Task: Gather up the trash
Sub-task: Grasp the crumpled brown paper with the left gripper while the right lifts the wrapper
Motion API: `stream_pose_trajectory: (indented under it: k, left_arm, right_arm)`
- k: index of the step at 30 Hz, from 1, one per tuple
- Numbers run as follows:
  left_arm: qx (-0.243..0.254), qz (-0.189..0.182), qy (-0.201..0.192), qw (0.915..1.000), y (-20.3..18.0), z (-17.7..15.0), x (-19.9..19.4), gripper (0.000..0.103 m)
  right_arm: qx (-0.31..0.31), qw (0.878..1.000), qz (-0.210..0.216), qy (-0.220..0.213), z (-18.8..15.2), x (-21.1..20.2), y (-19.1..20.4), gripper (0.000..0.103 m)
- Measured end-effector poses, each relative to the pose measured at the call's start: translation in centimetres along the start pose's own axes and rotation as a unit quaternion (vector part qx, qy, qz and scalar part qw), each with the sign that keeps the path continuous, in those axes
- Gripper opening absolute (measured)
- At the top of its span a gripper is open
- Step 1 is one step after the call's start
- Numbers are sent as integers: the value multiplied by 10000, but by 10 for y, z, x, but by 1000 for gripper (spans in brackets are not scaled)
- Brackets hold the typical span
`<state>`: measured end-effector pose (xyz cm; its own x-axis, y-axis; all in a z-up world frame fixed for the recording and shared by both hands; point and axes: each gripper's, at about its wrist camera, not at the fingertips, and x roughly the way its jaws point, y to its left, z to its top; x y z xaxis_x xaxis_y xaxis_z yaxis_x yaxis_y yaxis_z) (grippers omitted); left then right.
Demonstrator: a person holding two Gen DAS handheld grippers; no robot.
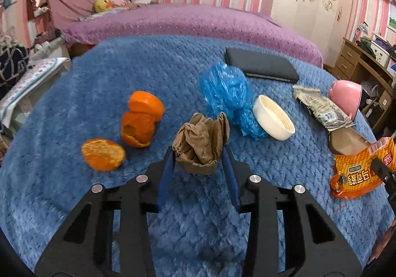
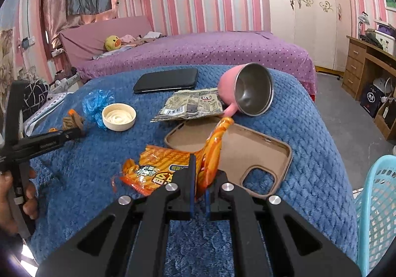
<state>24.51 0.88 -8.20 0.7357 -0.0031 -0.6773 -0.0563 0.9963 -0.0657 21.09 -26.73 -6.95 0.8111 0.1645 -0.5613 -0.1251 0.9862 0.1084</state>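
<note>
My left gripper (image 1: 199, 153) is shut on a crumpled brown paper (image 1: 201, 143) and holds it just above the blue blanket (image 1: 148, 74). Orange peels (image 1: 138, 126) lie to its left, a crumpled blue plastic bag (image 1: 226, 93) behind it. My right gripper (image 2: 201, 173) is shut on an orange snack wrapper (image 2: 210, 153), lifting one end while the rest (image 2: 153, 173) lies on the blanket. A grey printed wrapper (image 2: 190, 106) lies further back. The left gripper also shows in the right wrist view (image 2: 71, 132).
On the blanket (image 2: 309, 128): a white lid (image 2: 118, 117), a black phone (image 2: 167, 80), a tan phone case (image 2: 247, 150), a tipped pink mug (image 2: 247, 90). A light blue basket (image 2: 378, 202) stands at the right. A purple bed (image 2: 210, 51) lies behind.
</note>
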Motion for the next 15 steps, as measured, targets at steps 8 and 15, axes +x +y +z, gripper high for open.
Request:
stream_pose_trajectory:
  k: [8,15]
  left_arm:
    - [-17,7,-353,9994,-12,-24,-38,38]
    - [67,229,-642,9977,-21,-34,-45,38]
  right_arm:
    - [6,10000,-42,-54,-1,-2,3,6]
    - [-103,9998,-108,-161,-1,-7,8,6]
